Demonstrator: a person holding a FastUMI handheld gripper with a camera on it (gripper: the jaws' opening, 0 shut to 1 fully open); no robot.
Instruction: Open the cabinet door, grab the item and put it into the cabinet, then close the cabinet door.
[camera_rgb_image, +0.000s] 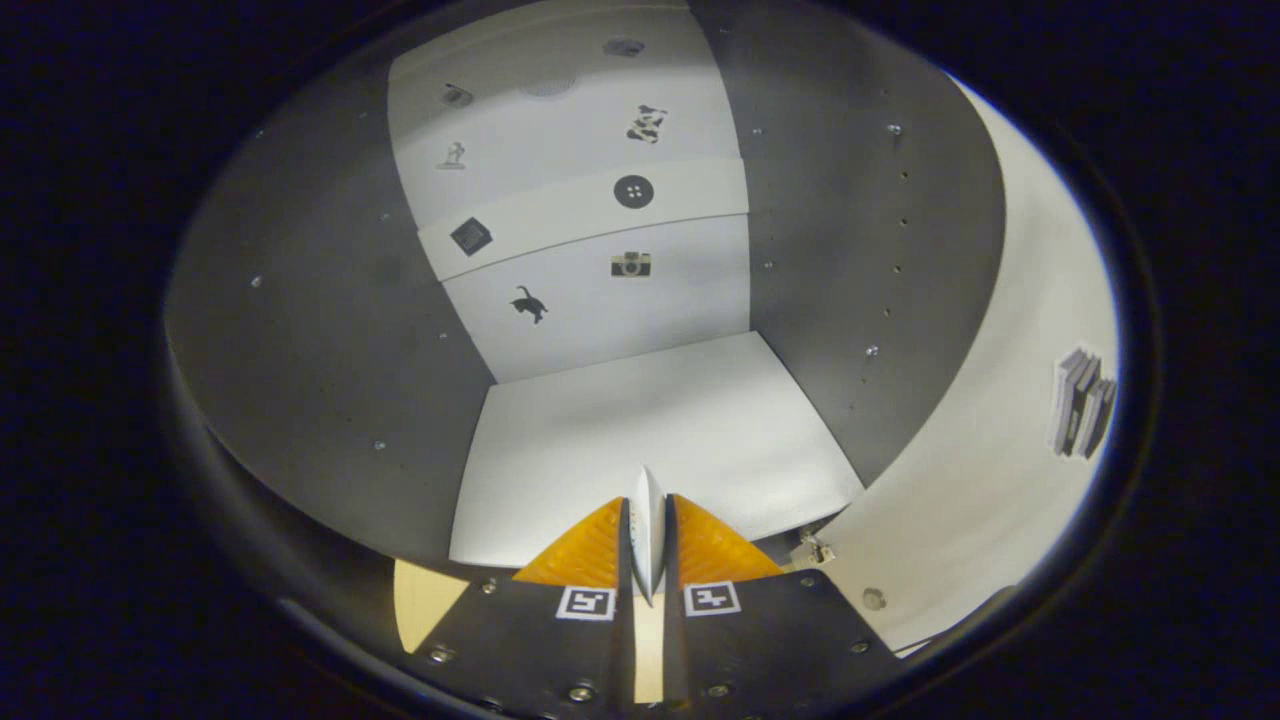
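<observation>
From the gripper view, the gripper is nearly closed, both fingers pinching a thin white item held edge-on between them, so it goes in narrow and clears the opening. The cabinet stands open straight ahead, its white shelf floor just beyond the fingertips, ready to take the item. The open door is swung out to the right, well clear of the path, hinge showing beside the right finger. Placing looks like the step in hand; closing the door remains.
</observation>
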